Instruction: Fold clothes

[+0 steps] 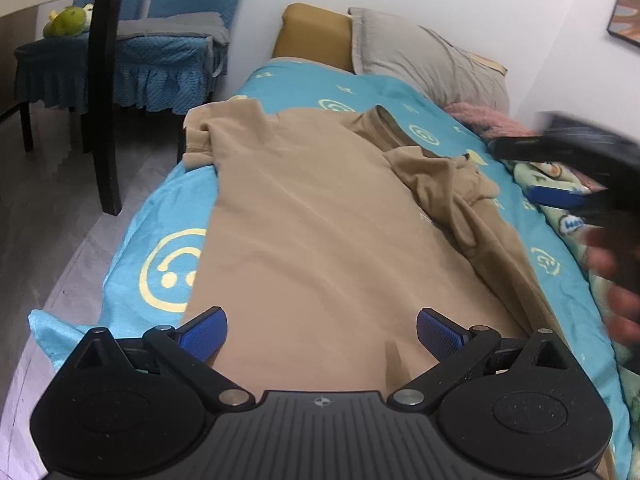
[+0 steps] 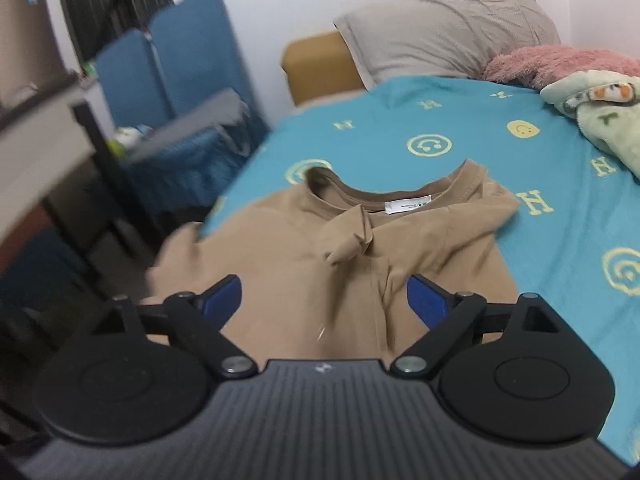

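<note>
Both grippers, left (image 1: 322, 334) and right (image 2: 325, 300), spread wide and empty over the tan cotton T-shirt (image 1: 320, 232) flat on the turquoise smiley-print bed (image 1: 160, 240); early fold, probably next pinching the crumpled sleeve (image 2: 352, 246).

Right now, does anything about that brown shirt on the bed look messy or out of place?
Yes. The tan T-shirt is not flat: one sleeve lies bunched across the chest just below the collar, and the other sleeve is crumpled at the mattress edge.
</note>
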The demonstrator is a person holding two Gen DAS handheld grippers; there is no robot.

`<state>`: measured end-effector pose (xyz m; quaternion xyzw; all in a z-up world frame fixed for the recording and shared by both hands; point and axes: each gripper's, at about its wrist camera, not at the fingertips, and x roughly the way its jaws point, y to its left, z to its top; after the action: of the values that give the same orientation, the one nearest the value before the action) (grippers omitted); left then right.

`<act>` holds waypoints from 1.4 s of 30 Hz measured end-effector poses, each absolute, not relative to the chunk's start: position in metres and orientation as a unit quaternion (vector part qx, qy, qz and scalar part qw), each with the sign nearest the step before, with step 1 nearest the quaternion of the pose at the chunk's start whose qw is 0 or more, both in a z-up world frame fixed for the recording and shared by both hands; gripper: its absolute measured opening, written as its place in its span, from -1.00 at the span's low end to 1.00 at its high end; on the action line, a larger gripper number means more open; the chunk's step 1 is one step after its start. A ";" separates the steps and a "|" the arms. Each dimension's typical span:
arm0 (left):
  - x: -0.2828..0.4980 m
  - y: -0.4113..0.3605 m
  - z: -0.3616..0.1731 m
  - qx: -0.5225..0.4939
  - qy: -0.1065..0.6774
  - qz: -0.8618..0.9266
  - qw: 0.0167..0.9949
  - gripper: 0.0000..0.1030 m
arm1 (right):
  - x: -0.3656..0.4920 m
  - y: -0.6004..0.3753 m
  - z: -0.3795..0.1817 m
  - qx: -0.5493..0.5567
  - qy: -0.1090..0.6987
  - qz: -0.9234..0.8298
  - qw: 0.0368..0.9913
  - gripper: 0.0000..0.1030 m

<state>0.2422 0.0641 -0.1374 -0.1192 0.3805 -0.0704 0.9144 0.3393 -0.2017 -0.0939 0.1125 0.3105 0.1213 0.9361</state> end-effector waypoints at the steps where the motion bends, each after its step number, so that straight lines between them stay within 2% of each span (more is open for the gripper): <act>1: 0.238 0.062 -0.135 -0.116 0.377 -0.072 0.916 0.98 | 0.319 -0.203 -0.082 0.120 0.302 0.121 0.938 0.77; 7: 0.210 0.043 -0.119 -0.097 0.358 -0.085 0.925 0.98 | 0.175 -0.235 -0.018 0.139 0.219 0.079 0.963 0.77; 12: 0.174 0.013 -0.106 -0.097 0.363 -0.118 0.919 0.93 | 0.071 -0.273 -0.005 0.206 0.136 0.019 0.969 0.77; 15: 0.154 -0.009 -0.100 -0.108 0.369 -0.161 0.909 0.87 | 0.031 -0.300 -0.009 0.263 0.124 -0.007 0.957 0.79; 18: 0.138 -0.035 -0.099 -0.131 0.384 -0.218 0.888 0.81 | 0.023 -0.316 -0.009 0.262 0.139 0.017 0.955 0.78; 24: 0.112 -0.091 -0.117 -0.159 0.436 -0.296 0.835 0.55 | 0.027 -0.319 -0.013 0.155 0.165 -0.022 0.974 0.77; 26: 0.105 -0.104 -0.124 -0.162 0.452 -0.310 0.821 0.39 | 0.026 -0.329 -0.017 0.162 0.173 -0.030 0.971 0.77; 30: 0.097 -0.122 -0.141 -0.172 0.482 -0.326 0.795 0.30 | 0.023 -0.350 -0.022 0.190 0.175 -0.045 0.965 0.77; 34: 0.098 -0.128 -0.159 -0.172 0.505 -0.323 0.782 -0.06 | 0.022 -0.364 -0.028 0.232 0.169 -0.040 0.957 0.77; 37: 0.103 -0.131 -0.168 -0.185 0.517 -0.322 0.771 -0.08 | 0.025 -0.367 -0.034 0.247 0.178 -0.040 0.952 0.77; 39: 0.106 -0.130 -0.172 -0.196 0.519 -0.318 0.769 -0.32 | 0.026 -0.369 -0.036 0.263 0.175 -0.027 0.948 0.77; 41: 0.110 -0.129 -0.175 -0.208 0.522 -0.320 0.762 -0.80 | 0.026 -0.370 -0.038 0.281 0.173 -0.008 0.944 0.77; 42: 0.111 -0.127 -0.175 -0.213 0.523 -0.323 0.759 -0.85 | 0.026 -0.370 -0.039 0.289 0.173 -0.001 0.942 0.77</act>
<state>0.1112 -0.1272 -0.1746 -0.2128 0.5234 -0.3225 0.7594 0.0256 -0.3702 -0.0388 0.2889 0.1727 -0.0007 0.9417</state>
